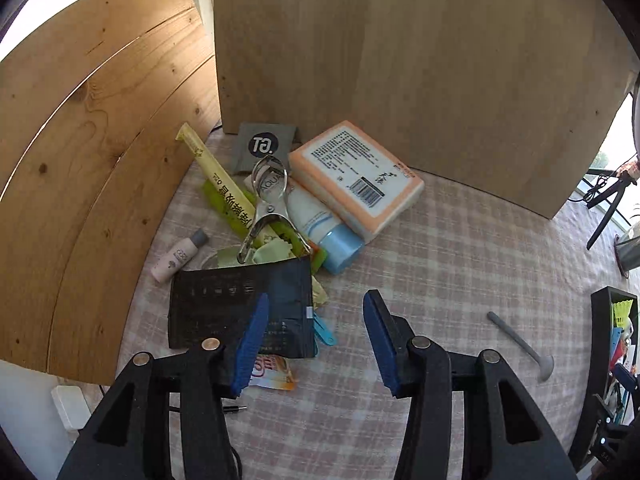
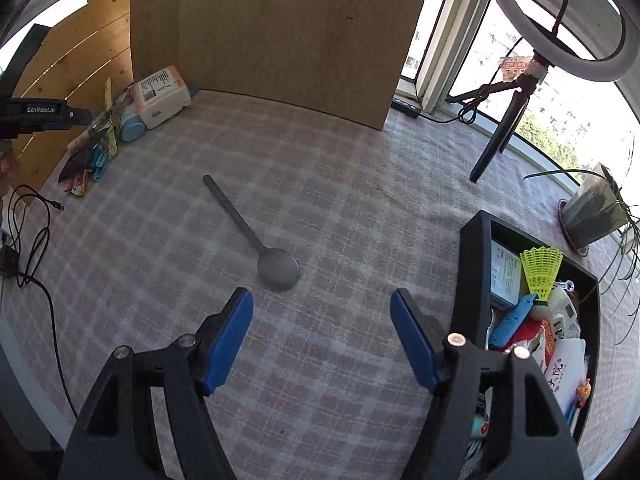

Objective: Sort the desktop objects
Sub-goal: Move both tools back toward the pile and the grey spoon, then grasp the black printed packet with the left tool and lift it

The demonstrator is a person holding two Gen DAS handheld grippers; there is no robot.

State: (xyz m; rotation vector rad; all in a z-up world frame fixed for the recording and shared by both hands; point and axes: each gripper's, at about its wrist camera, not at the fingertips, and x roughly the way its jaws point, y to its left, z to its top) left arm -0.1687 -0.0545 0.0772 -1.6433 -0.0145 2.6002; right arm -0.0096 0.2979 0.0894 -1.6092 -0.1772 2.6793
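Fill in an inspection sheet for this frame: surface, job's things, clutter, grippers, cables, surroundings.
Surface: checked tablecloth, flat.
Job's things: grey spoon lying alone mid-table; black bin at right, already holding a yellow shuttlecock and more.
Clutter: pile at left with orange box, blue-capped tube, black pouch, small bottle.
Grippers: left gripper and right gripper, jaws open, empty.
Cables: black cable at left edge.
Surroundings: wooden board, ring light, potted plant.

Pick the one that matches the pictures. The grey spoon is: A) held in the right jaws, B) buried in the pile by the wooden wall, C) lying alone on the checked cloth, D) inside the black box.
C: the grey spoon lies flat on the checked cloth, apart from the black box and ahead of the open right gripper.
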